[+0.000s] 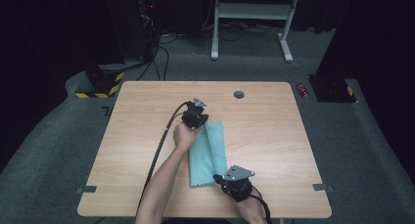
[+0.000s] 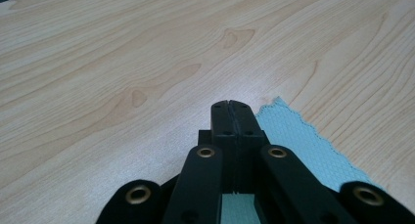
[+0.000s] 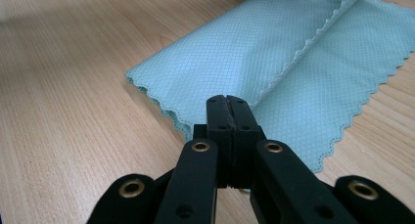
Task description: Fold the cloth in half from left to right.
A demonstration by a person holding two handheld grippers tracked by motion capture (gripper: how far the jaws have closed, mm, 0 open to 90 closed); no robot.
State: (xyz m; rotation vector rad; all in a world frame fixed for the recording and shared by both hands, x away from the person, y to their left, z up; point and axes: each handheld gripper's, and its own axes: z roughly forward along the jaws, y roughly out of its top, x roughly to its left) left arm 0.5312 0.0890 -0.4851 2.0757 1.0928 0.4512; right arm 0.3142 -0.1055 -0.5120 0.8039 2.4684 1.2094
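Mint-green waffle-textured cloth with scalloped edges (image 1: 208,155) lies partly folded lengthwise in the middle of the light wooden table (image 1: 274,131). The left gripper (image 2: 229,105) is clenched at its far end, the right gripper (image 3: 227,100) clenched at its near end; whether either pinches fabric I cannot tell. To fold well, both ends should travel together, edges aligned.

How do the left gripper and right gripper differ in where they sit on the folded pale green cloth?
The left gripper sits at the far end of the folded pale green cloth with scalloped edges; the right gripper sits at its near end. In its own view, the left gripper's tips reach past the cloth's corner over the light wooden table; the right gripper's tips lie over the cloth's layers. Both have jaws shut; whether they pinch cloth is unclear.
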